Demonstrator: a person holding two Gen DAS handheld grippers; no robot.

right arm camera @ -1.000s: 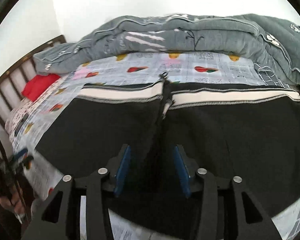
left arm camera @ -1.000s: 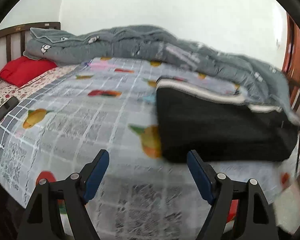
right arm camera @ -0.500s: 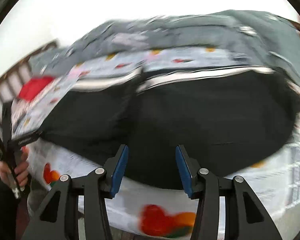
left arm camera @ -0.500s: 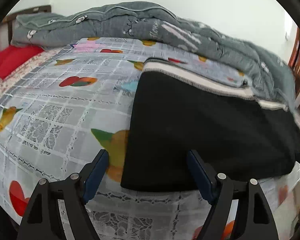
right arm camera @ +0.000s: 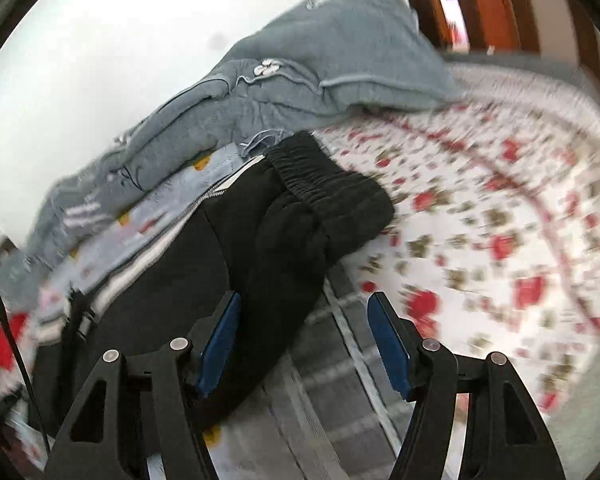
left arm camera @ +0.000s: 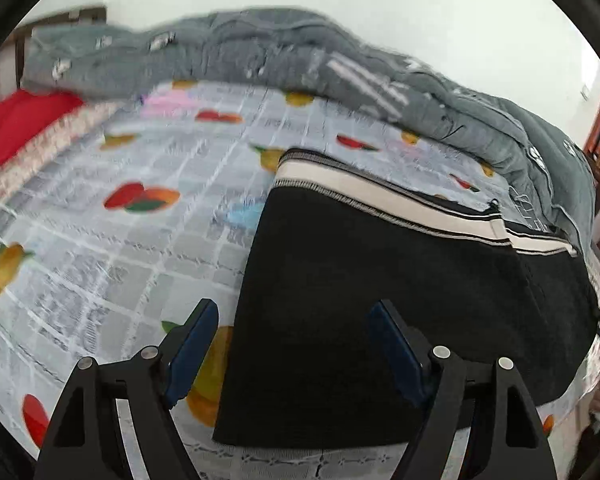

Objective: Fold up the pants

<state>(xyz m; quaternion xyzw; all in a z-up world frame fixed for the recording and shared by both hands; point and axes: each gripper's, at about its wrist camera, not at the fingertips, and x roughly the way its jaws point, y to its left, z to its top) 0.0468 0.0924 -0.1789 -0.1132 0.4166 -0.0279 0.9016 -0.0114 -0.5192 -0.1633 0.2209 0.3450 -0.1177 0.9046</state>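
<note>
The black pants [left arm camera: 400,292] lie folded flat on the bed, with a cream and black side stripe [left arm camera: 380,200] along the far edge. My left gripper [left arm camera: 296,344] is open and empty, hovering over the pants' near left corner. In the right wrist view the pants [right arm camera: 228,248] end in a gathered elastic waistband [right arm camera: 316,176]. My right gripper [right arm camera: 304,340] is open and empty, just off the pants' right edge near the waistband end.
A grey quilt [left arm camera: 300,56] is heaped along the wall; it also shows in the right wrist view [right arm camera: 268,88]. A red pillow [left arm camera: 24,120] lies at the left. A fruit-print sheet [left arm camera: 100,232] and a red floral sheet [right arm camera: 500,208] cover the bed. A wooden bed frame [right arm camera: 480,4] stands behind.
My right gripper swung right, from the middle of the pants to their waistband end, and opened wider. My left gripper moved in over the near left corner of the pants.
</note>
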